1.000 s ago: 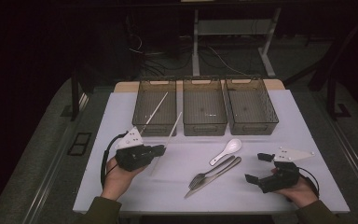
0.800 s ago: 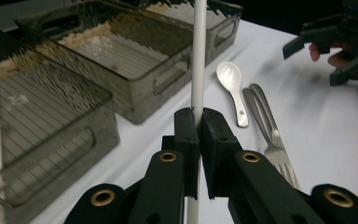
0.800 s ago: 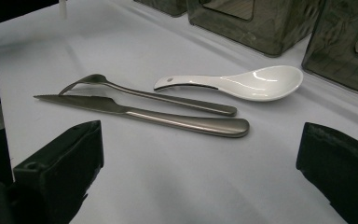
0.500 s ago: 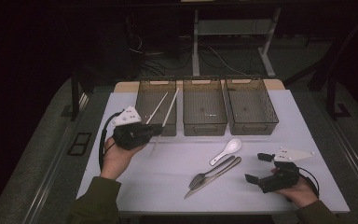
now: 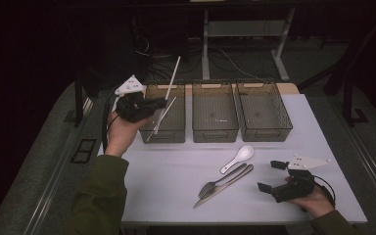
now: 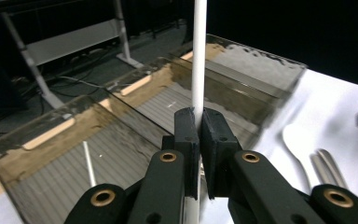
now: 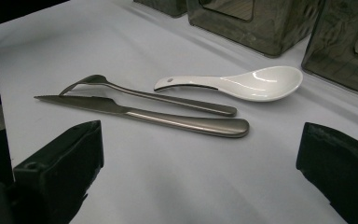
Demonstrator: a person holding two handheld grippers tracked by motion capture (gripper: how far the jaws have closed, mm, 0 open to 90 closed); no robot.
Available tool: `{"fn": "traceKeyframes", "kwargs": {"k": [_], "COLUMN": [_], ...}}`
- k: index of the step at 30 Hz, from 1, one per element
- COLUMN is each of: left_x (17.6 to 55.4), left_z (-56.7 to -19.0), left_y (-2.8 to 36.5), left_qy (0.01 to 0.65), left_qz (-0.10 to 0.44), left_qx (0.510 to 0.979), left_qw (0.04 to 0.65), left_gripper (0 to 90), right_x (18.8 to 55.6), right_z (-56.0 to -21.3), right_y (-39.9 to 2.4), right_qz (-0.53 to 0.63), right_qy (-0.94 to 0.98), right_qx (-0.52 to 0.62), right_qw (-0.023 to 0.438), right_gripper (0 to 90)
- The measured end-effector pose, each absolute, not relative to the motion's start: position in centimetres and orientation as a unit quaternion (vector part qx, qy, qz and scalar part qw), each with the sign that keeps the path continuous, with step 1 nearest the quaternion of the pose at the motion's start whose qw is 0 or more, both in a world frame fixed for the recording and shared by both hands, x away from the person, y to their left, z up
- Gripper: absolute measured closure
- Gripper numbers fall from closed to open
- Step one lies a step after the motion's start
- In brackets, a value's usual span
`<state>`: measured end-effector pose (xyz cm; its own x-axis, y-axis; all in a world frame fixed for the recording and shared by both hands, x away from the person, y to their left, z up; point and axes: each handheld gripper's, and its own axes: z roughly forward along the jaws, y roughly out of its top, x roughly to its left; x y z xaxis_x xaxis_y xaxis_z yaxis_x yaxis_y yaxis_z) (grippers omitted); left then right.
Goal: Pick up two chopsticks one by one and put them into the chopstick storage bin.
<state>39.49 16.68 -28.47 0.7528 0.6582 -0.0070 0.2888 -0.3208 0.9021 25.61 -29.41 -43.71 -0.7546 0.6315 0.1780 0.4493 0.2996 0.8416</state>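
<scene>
Chopstick (image 5: 172, 78), clamped between the closed jaws of the left gripper (image 5: 160, 103), stands nearly upright above the leftmost bin (image 5: 168, 133), while the open right gripper (image 5: 270, 176) rests near the cutlery.

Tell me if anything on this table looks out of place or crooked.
Nothing looks spilled or damaged. One white chopstick leans askew in the left bin, its top end resting up on the rim instead of lying flat. The left tool holds a second chopstick above that bin.
</scene>
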Motion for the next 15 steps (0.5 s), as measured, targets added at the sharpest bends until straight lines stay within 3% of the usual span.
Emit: {"fn": "traceKeyframes", "kwargs": {"k": [15], "left_x": [45.5], "left_z": [-32.5], "left_y": [16.3], "left_qy": [0.372], "left_qz": [0.184], "left_qx": [0.808], "left_qw": [0.417], "left_gripper": [84.7], "right_x": [25.5], "right_z": [-43.7], "right_y": [-29.4], "right_qz": [0.490], "right_qy": [0.799], "right_qx": [0.336], "right_qw": [0.091], "right_gripper": [0.8]}}
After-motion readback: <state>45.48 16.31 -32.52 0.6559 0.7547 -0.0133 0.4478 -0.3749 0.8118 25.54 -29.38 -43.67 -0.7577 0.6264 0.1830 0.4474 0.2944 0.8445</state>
